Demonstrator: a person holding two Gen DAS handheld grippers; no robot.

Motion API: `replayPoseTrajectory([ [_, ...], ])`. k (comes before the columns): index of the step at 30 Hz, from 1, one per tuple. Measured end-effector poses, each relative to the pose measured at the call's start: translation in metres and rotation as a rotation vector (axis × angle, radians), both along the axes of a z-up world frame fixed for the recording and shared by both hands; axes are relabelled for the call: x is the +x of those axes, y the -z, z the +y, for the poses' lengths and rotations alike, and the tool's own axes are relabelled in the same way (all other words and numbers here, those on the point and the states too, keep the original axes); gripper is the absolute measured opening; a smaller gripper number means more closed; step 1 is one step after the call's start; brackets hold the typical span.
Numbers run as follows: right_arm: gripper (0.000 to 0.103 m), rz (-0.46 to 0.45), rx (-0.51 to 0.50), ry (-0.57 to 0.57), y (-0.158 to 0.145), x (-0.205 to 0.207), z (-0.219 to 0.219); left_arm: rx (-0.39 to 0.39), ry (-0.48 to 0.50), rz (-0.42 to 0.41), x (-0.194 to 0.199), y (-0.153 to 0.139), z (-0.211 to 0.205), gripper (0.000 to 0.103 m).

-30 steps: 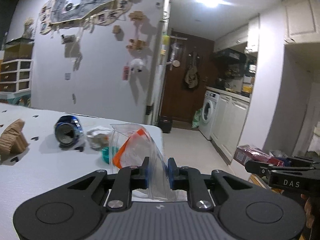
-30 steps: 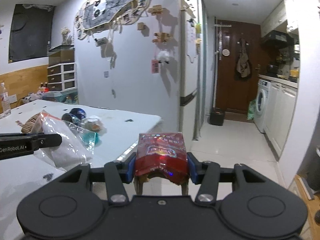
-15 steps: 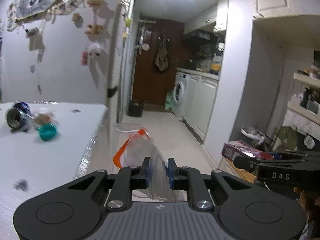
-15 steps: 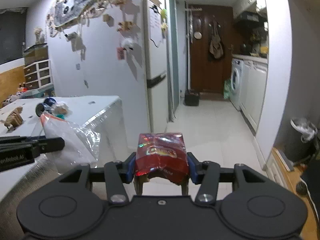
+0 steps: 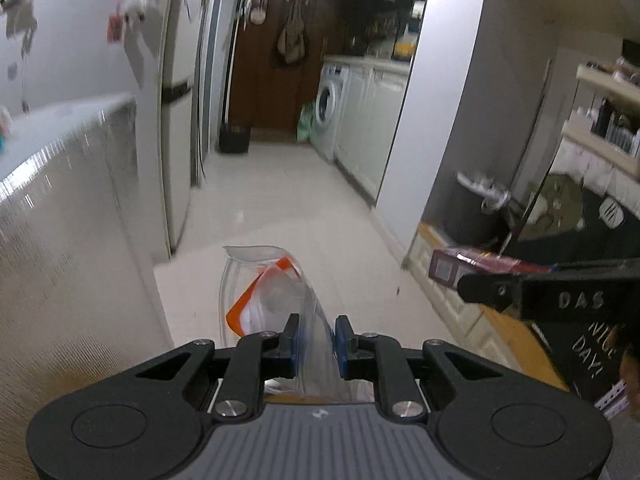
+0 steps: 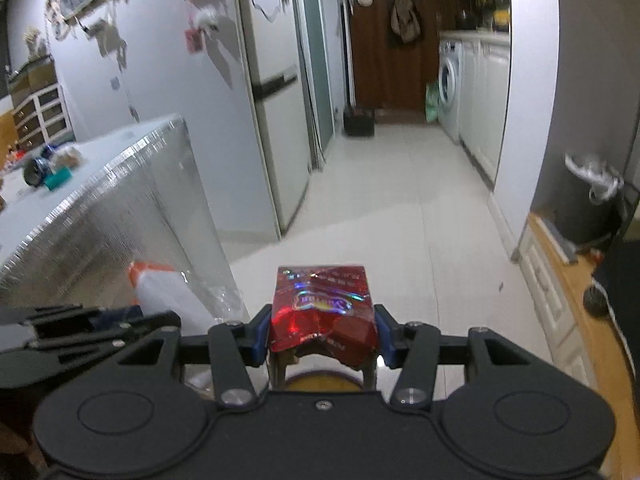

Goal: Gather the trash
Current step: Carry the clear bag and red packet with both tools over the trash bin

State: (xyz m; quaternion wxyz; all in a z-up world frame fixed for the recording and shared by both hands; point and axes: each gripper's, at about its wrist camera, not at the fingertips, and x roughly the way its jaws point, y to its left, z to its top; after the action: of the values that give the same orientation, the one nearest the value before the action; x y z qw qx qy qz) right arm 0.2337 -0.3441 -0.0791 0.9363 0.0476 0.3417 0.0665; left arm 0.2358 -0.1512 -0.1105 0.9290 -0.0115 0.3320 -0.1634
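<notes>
Left wrist view: I see the white surface [image 5: 60,128] with its reflective side panel at far left, and the tall grey refrigerator [image 5: 176,128] just beyond its corner. At centre, the left gripper [image 5: 314,334] has its jaws pressed nearly together on a clear plastic bag [image 5: 276,292] with an orange patch; the bag stands up between the blue pads, over the pale tiled floor [image 5: 288,208]. Down the corridor stand a brown door [image 5: 276,52] and a washing machine [image 5: 330,108]. At right, the right gripper [image 5: 492,280] enters from the edge with a red snack box [image 5: 468,266] at its tip, and a dark trash bin [image 5: 472,208] with a white liner sits in the recess behind it. Right wrist view: at far left, a can [image 6: 34,170], a teal cup [image 6: 58,178] and crumpled scraps lie on the surface, well apart from both grippers. The left gripper appears at lower left with the clear bag rising beside the reflective panel. At centre, I hold the red snack box, dented, clamped from both sides between partly spread jaws over the floor. At right, the trash bin stands in its recess, next to a wooden shelf [image 6: 568,280].
</notes>
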Motion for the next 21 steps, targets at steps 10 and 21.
replayPoseTrajectory([
  [10, 0.052, 0.221, -0.039, 0.0, 0.074, 0.043, 0.006, -0.01, -0.024, 0.163, 0.042, 0.084, 0.016, 0.018],
  [21, 0.052, 0.405, -0.128, -0.032, 0.15, 0.08, 0.027, -0.027, -0.042, 0.337, 0.073, 0.171, 0.031, 0.018],
])
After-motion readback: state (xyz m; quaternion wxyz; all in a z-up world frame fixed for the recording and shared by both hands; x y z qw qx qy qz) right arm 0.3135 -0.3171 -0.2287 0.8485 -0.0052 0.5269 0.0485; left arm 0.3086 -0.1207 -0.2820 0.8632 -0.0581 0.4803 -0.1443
